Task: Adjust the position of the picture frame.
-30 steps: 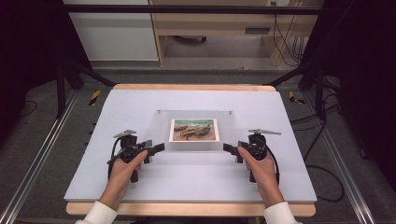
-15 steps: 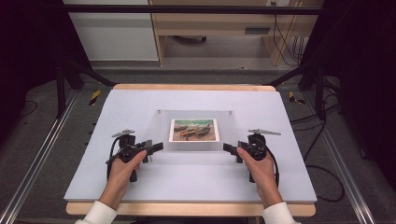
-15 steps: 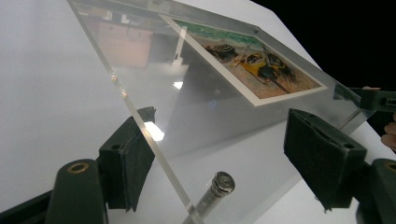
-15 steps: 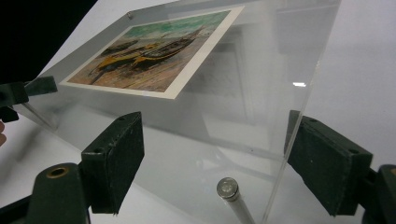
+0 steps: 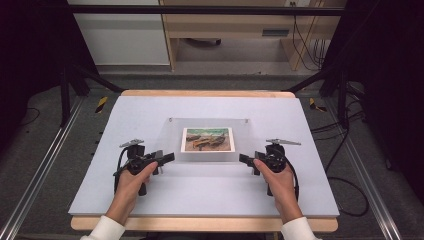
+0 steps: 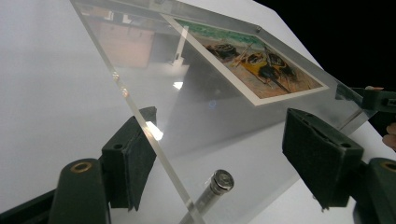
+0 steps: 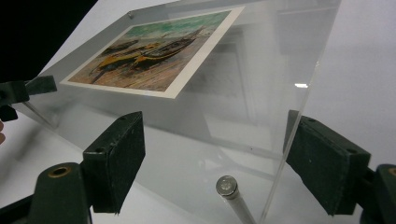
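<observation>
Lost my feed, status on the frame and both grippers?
Left gripper and right gripper open, fingers straddling the near corners of the clear acrylic picture frame. Frame on the table. Nothing in the way.

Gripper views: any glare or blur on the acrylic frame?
Left gripper view: a bright glint on the acrylic frame edge by the left jaw, room reflections across the panel, near jaws soft. Right gripper view: a small light reflection on the panel's right; the boat picture stays readable.

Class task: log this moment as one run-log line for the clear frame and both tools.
left tool: open, at frame corner | right tool: open, at opposite corner | acrylic photo frame: on table, ungripped
</observation>
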The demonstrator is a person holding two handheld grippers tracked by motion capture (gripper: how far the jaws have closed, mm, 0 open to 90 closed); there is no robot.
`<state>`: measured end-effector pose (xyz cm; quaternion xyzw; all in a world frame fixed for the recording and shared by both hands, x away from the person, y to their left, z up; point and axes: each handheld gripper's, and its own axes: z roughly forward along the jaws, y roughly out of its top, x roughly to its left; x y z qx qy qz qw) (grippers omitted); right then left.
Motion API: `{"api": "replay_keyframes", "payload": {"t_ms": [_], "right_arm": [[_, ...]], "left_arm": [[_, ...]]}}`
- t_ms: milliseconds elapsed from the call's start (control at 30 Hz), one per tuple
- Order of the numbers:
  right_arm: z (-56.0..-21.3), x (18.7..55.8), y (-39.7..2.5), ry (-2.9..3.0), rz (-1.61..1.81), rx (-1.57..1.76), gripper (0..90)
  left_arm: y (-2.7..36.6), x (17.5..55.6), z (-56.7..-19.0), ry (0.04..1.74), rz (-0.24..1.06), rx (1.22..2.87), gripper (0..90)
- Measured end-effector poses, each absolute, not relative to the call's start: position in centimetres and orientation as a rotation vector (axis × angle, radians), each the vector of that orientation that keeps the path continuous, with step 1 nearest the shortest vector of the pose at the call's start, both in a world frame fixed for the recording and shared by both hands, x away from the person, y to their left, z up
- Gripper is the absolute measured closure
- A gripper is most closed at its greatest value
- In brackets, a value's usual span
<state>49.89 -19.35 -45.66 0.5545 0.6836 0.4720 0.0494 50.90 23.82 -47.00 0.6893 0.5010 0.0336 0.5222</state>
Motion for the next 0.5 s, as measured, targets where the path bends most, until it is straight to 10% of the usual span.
{"api": "replay_keyframes", "payload": {"t_ms": [500], "right_arm": [[-45.58, 49.58, -19.59, 2.090, 1.446, 1.669, 24.3]], "left_arm": [[23.82, 50.55, -46.75, 1.199, 0.094, 1.666, 26.6]]}}
